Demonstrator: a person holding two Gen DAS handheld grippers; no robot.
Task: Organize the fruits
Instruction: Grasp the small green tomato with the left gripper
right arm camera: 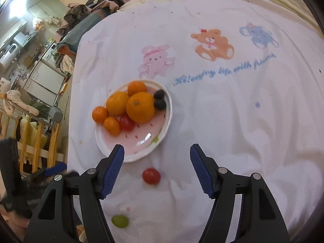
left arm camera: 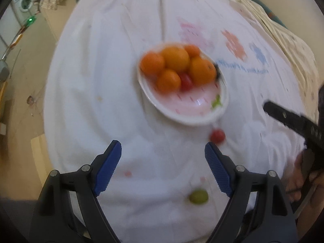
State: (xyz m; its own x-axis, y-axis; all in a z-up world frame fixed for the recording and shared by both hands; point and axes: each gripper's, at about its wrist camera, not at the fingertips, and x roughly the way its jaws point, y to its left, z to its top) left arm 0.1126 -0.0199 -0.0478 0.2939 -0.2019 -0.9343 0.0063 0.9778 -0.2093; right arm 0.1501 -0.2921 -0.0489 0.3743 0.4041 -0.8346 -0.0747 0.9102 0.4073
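A white and pink plate [right arm camera: 141,139] [left arm camera: 194,109] on the white cloth holds several oranges [right arm camera: 140,107] [left arm camera: 175,59], a red cherry tomato [right arm camera: 126,123] [left arm camera: 185,82] and two dark grapes [right arm camera: 160,100]. A second red cherry tomato [right arm camera: 151,175] [left arm camera: 217,135] lies on the cloth just in front of the plate. A green grape [right arm camera: 120,221] [left arm camera: 198,197] lies nearer still. My right gripper [right arm camera: 157,172] is open and empty, with the loose tomato between its fingers. My left gripper [left arm camera: 163,168] is open and empty, above the cloth short of the plate.
The white cloth [right arm camera: 232,121] with printed bears covers the table. Its left edge drops to the floor [left arm camera: 26,81]. A wooden rack [right arm camera: 40,141] and kitchen clutter stand beyond it. The right gripper's black body [left arm camera: 293,121] shows at the right of the left wrist view.
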